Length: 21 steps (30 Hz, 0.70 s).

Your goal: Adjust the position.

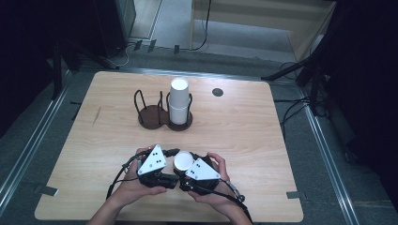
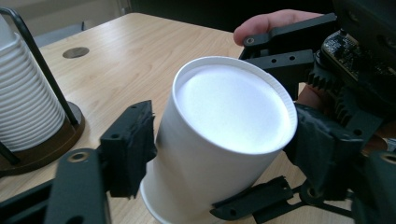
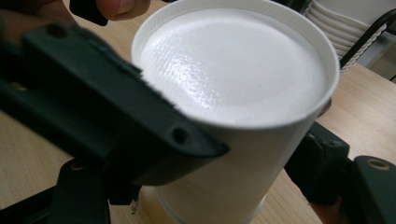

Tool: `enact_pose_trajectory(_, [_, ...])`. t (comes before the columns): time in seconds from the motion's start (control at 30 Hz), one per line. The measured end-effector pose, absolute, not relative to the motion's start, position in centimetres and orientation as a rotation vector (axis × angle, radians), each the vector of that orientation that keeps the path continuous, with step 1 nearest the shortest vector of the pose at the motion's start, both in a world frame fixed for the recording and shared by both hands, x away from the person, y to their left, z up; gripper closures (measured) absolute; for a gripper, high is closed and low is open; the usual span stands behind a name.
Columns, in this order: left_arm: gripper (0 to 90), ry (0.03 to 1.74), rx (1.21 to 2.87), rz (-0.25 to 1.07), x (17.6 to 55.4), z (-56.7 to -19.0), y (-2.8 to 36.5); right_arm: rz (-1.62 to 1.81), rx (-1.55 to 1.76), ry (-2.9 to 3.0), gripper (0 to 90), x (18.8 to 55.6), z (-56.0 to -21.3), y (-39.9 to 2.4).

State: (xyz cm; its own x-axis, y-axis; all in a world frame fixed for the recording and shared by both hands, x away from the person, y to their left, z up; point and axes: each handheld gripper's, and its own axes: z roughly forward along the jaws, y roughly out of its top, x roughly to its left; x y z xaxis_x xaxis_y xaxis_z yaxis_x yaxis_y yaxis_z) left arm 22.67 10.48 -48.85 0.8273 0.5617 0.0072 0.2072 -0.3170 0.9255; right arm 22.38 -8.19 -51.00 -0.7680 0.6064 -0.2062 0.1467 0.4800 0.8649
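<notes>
An upturned white cup (image 1: 183,161) is held at the near edge of the table (image 1: 244,126), base up, between the two grippers. The right gripper (image 1: 184,174) is clamped on its wall, jaws pressing from both sides, so that the cup is kept steady. The left gripper (image 1: 170,174) is set around the same cup: its near jaw is seen against the wall in the left gripper view, while contact on the other side cannot be told. The double hold is judged to serve pulling nested cups apart or passing the cup across, though a second cup cannot be made out.

Farther off, at mid-table, a dark two-ring holder (image 1: 162,117) is placed, its right ring filled by a cup stack (image 1: 179,101), its left ring vacant. A grey disc (image 1: 217,92) is set into the far table. Nothing is seen between cup and holder.
</notes>
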Motion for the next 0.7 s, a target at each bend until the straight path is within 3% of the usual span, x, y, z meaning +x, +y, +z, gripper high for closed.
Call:
enact_pose_trajectory(0.43, [35.7, 0.572, 1.88, 0.41, 22.8, -48.6, 11.0, 1.233, 0.633, 2.229, 28.1, 22.5, -51.0, -8.2])
enact_pose_trajectory(0.6, [36.7, 0.59, 1.838, 0.403, 22.9, -48.2, 11.4, 1.215, 0.643, 2.201, 16.5, 22.3, -51.2, -7.9])
enact_pose_trajectory(0.7, [36.8, 0.597, 1.807, 0.379, 23.0, -47.9, 11.9, 1.199, 0.644, 2.195, 13.8, 22.2, -51.5, -7.7])
